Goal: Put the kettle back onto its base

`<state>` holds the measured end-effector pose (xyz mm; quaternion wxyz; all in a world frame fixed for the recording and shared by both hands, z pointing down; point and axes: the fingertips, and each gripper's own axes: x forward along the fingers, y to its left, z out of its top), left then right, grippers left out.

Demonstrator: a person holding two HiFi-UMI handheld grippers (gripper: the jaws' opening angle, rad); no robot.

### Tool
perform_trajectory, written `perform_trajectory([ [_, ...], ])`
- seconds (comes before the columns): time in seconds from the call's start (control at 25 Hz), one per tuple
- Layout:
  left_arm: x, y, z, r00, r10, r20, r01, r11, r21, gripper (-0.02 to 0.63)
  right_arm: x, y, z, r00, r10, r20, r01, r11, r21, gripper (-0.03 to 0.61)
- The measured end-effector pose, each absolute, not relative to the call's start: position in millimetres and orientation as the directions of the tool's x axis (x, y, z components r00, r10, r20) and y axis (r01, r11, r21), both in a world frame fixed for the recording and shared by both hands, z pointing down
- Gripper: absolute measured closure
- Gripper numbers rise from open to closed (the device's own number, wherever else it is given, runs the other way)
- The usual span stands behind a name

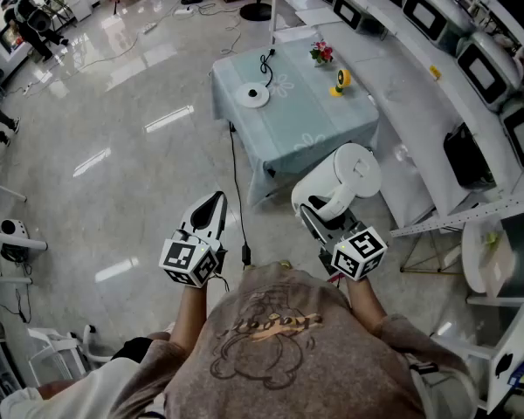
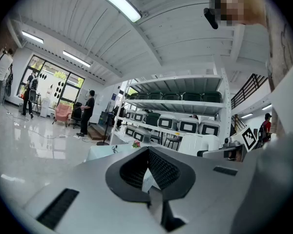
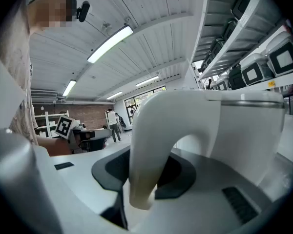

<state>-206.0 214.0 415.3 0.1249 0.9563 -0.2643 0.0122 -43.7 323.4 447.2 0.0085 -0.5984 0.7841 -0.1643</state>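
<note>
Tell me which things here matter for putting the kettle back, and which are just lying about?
For the job: kettle, held by the right gripper; round base on the table.
Just lying about: flowers, yellow trinket, empty left gripper.

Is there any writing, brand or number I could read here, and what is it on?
No text is readable.
The shirt has a chest print, too blurred to read.
The left cube and right cube show black-and-white squares only, no letters.
The kettle shows no label.
The shelf tag is too small to read.
</note>
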Motion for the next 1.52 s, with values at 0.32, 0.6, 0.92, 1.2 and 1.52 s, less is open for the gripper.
perform_trajectory([
  [0.32,-211.5,209.8,413.0,0.863,-0.499,0.085,-0.504,-0.831,0.236,0.592,-54.2,319.2,448.0,-0.294,-0.937,0.187,-0.935,0.241,-0.259,0.465],
  [0.6,-226.6,201.5,416.3,0.872,-0.482,0.090,-0.489,-0.840,0.236,0.592,-64.4,313.4,442.8,-0.278,-0.949,0.148,-0.918,0.217,-0.333,0.462],
  [0.92,-233.1,180.2,423.9,0.887,-0.458,0.061,-0.456,-0.843,0.284,0.592,-73.5,305.0,457.4,-0.239,-0.953,0.185,-0.933,0.173,-0.314,0.462],
  [1.2,-225.4,150.4,435.8,0.887,-0.457,0.065,-0.456,-0.845,0.280,0.592,-65.1,275.7,459.1,-0.246,-0.952,0.182,-0.937,0.185,-0.298,0.462],
  [1.52,-187.9,103.5,438.5,0.880,-0.468,0.079,-0.470,-0.838,0.275,0.592,-30.0,214.4,454.7,-0.290,-0.943,0.164,-0.929,0.237,-0.283,0.462],
])
